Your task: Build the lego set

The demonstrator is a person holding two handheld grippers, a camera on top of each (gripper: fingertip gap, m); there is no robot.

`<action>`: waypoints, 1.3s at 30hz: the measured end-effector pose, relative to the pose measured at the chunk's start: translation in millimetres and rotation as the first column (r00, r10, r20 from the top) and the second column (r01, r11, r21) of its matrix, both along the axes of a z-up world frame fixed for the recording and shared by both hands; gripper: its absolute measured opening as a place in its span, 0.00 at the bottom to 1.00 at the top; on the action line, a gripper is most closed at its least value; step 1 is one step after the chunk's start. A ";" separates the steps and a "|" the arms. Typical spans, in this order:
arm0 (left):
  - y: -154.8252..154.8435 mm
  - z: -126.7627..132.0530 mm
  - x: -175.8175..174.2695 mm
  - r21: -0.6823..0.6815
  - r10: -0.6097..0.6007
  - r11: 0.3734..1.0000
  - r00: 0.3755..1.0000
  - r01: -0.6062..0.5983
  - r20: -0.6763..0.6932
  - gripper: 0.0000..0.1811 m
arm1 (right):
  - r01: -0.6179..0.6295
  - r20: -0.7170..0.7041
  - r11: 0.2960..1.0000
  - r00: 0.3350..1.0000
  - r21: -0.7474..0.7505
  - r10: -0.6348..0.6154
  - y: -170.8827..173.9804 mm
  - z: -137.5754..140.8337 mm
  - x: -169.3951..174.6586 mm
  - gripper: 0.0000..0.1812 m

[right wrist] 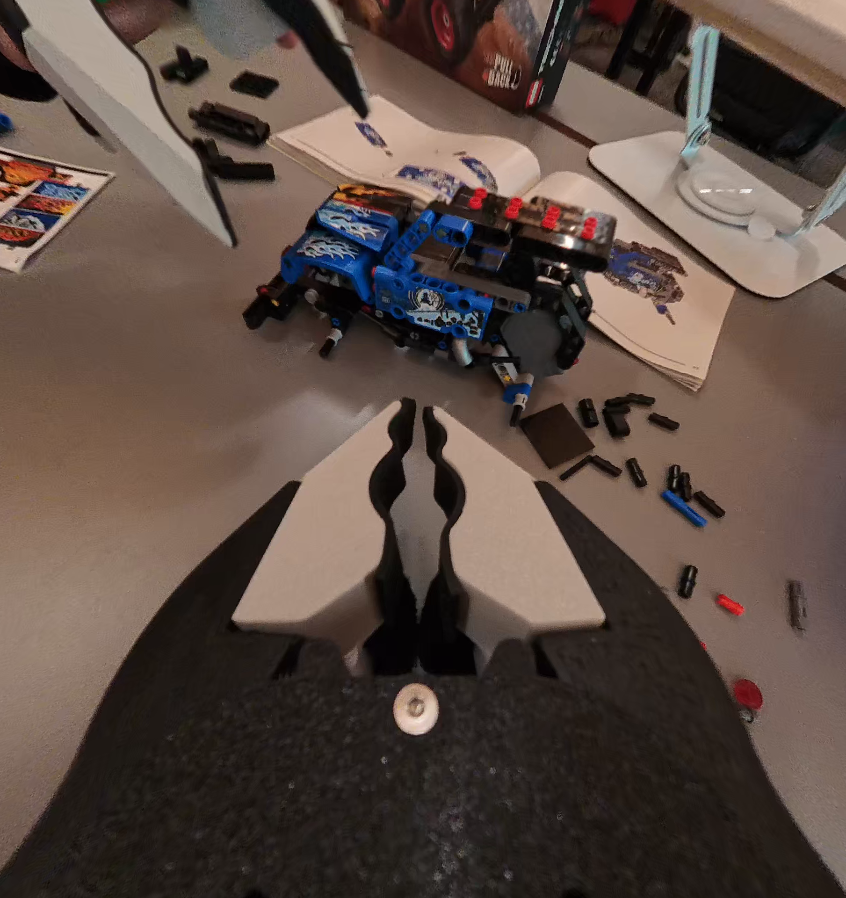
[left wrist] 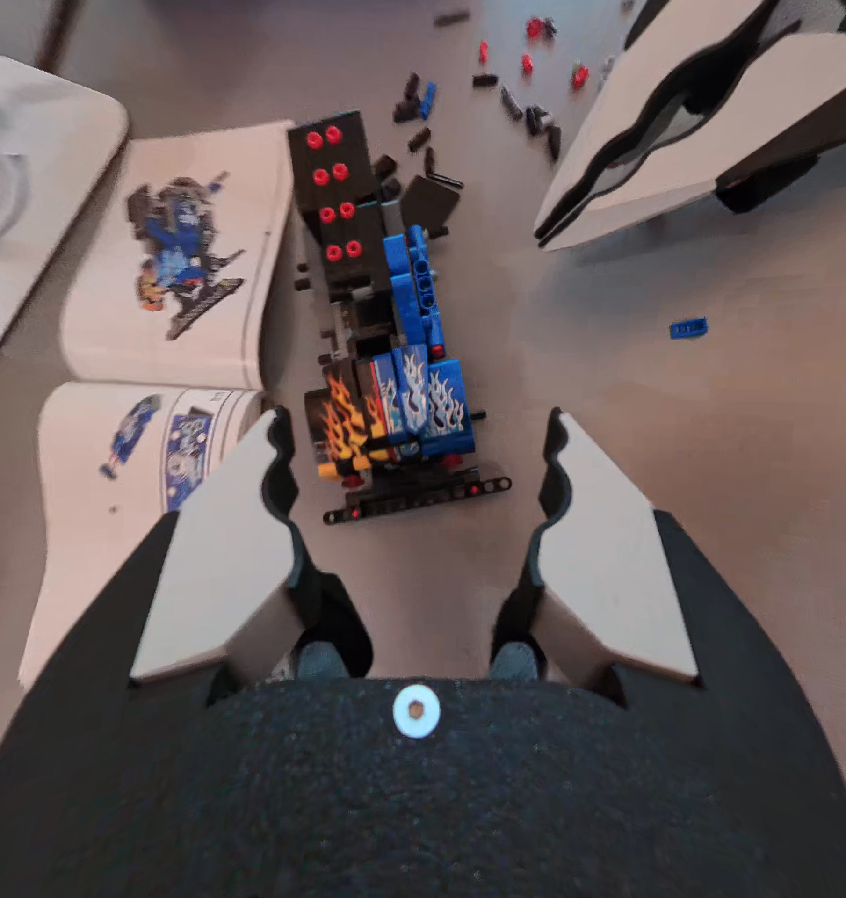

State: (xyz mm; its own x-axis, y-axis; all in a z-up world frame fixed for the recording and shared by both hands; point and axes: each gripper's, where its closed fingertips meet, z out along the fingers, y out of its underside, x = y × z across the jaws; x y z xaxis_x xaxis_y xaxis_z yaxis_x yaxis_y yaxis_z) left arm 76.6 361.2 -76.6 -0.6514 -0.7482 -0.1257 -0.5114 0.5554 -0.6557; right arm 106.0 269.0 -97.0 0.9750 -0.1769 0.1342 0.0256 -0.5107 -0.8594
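Half-built truck (left wrist: 387, 350) lies on the table (left wrist: 629, 437); left claw (left wrist: 418, 432) gapes empty just before it, right claw (right wrist: 418, 408) nearly closed, empty, likely ready to steady it.

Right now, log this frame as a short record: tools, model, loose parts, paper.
left tool: open, empty, above the model's flame-decorated end
right tool: nearly shut, empty, short of the model's side
model: part-built blue and black vehicle, on the table, no wheels visible
red pins: paired in a row along the model's black top
loose parts: black pins, a black panel, a blue axle, red bits, scattered to the model's rear right
manual: open, beside the model
sticker sheet: flat on table
box: behind manual
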 end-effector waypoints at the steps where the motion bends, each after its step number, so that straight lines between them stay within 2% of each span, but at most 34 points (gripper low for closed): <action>1: -4.5 -7.8 6.6 0.020 -0.035 0.999 0.999 0.036 -0.024 0.58 | -0.005 -0.019 0.999 1.000 -0.032 0.004 4.2 -3.3 -0.7 0.02; 4: -4.0 -21.3 37.8 0.120 -0.027 0.993 0.999 0.024 0.022 0.56 | 0.003 -0.073 0.996 0.997 -0.089 -0.010 20.8 -8.1 5.3 0.03; 8: -18.1 -25.4 50.4 0.007 0.019 1.000 0.998 -0.019 -0.061 0.50 | 0.040 -0.095 0.986 0.994 -0.161 -0.056 39.2 -16.7 21.9 0.03; 13: -17.8 -31.6 56.6 0.008 0.052 0.999 0.991 -0.052 -0.121 0.36 | 0.047 -0.146 0.963 0.985 -0.267 -0.089 43.1 -23.4 28.7 0.02; 16: -17.7 -33.5 61.9 0.035 0.065 0.998 0.990 -0.062 -0.127 0.36 | 0.027 -0.171 0.964 0.982 -0.263 -0.074 48.3 -15.1 28.5 0.01; 24: -17.0 -34.6 64.2 0.080 0.077 0.994 0.989 -0.068 -0.124 0.36 | -0.006 -0.212 0.965 0.976 -0.262 -0.052 50.2 -14.7 29.8 0.00; 31: -20.6 -32.8 63.5 0.032 0.085 0.996 0.990 -0.082 -0.117 0.36 | -0.039 -0.253 0.974 0.967 -0.221 -0.019 48.1 -11.8 29.3 0.00; 33: -18.8 -25.9 62.2 0.012 0.102 0.995 0.992 -0.101 -0.076 0.53 | -0.070 -0.264 0.978 0.964 -0.197 0.016 40.2 -5.0 29.6 0.02; 34: -15.5 -18.9 58.4 0.003 0.110 0.994 0.993 -0.110 -0.052 0.56 | -0.080 -0.259 0.981 0.965 -0.178 0.032 34.6 0.7 32.7 0.04; 36: -7.8 4.5 46.9 -0.067 0.136 0.989 0.990 -0.134 0.025 0.53 | -0.062 -0.195 0.990 0.980 -0.129 0.036 21.9 14.9 52.6 0.08; 39: 13.7 32.3 25.5 -0.215 0.203 0.961 0.973 -0.176 0.110 0.42 | -0.038 -0.066 0.998 0.997 -0.057 0.034 9.6 35.0 94.5 0.14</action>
